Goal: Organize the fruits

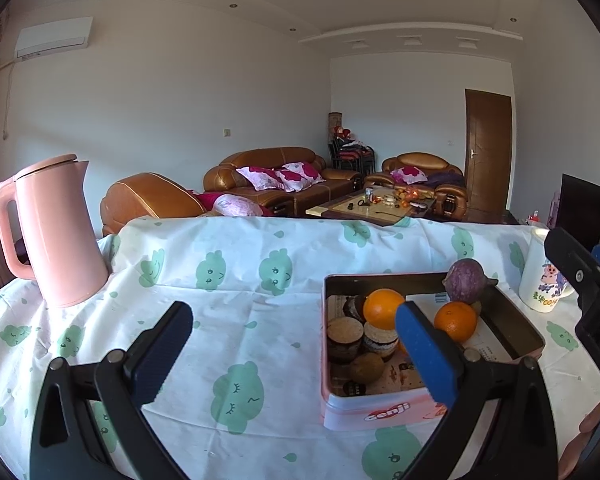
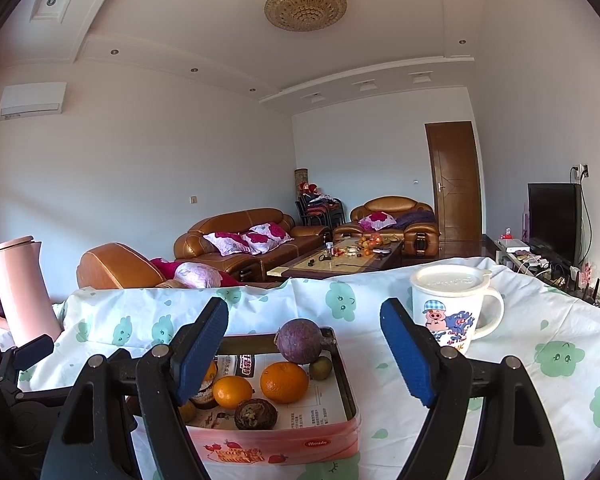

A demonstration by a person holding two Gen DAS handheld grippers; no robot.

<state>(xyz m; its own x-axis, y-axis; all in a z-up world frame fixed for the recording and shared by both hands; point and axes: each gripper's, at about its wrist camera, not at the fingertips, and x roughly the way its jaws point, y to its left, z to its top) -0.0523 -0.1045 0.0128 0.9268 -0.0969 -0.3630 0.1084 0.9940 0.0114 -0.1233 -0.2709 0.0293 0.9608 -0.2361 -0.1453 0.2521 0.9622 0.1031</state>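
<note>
Both my left hand-held gripper (image 1: 294, 354) and right hand-held gripper (image 2: 304, 354) are wide, empty. The purple fruit (image 2: 300, 341) perches on the tin (image 2: 346, 376) rim; a nudge could roll it onto the table (image 2: 520, 360).

You're looking at a white tablecloth (image 1: 260, 300) showing off mint-green cloud faces. On the far left a pale pink kettle (image 1: 56, 232) is glowing. The pink tin (image 2: 276, 446) is carrying two bright oranges (image 2: 284, 382) and a purple fruit (image 2: 300, 340). Your pads (image 2: 406, 356) are showing blue on black.
</note>
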